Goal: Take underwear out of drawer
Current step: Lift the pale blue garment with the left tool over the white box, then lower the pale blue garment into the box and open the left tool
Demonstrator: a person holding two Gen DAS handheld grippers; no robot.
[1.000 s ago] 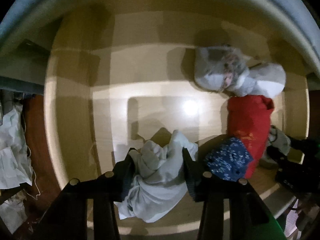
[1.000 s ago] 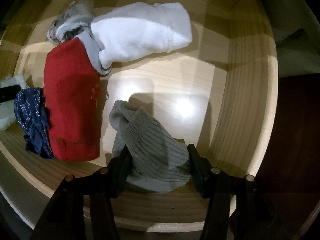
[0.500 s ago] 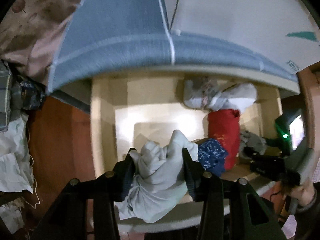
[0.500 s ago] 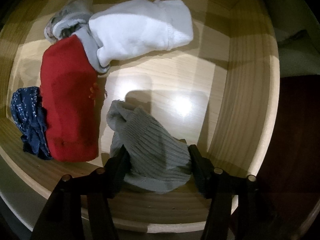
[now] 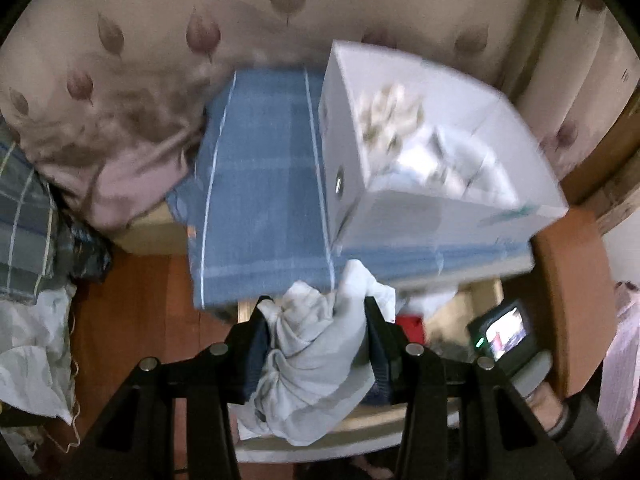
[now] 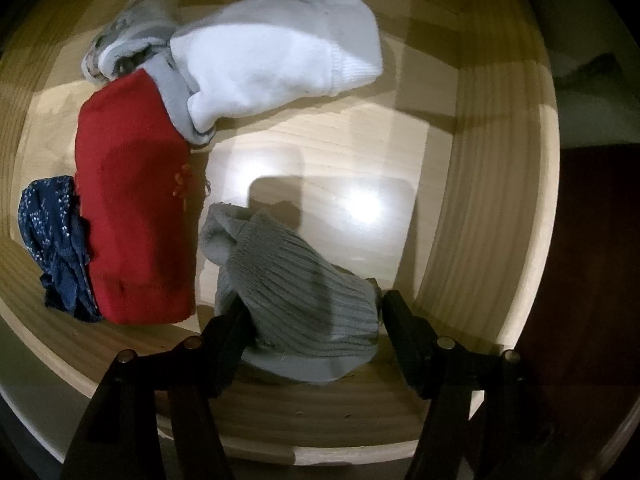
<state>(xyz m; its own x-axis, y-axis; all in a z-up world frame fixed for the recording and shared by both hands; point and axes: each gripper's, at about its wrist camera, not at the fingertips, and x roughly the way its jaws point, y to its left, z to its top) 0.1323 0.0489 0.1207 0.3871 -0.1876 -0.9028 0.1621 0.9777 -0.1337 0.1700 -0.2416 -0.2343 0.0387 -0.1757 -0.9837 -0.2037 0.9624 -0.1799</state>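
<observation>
My left gripper (image 5: 316, 344) pinches a crumpled pale-grey cotton garment (image 5: 316, 364); my right gripper (image 6: 312, 312) is opening around a ribbed grey knit bundle (image 6: 304, 304) in the pale wooden drawer (image 6: 480, 200).

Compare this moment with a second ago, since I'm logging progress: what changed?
The left gripper, still shut on the pale garment, lifted it out of the drawer to above the blue cloth. The right gripper's jaws are opening around the grey sock, which still lies between them. The red, white and navy items stayed put.
</observation>
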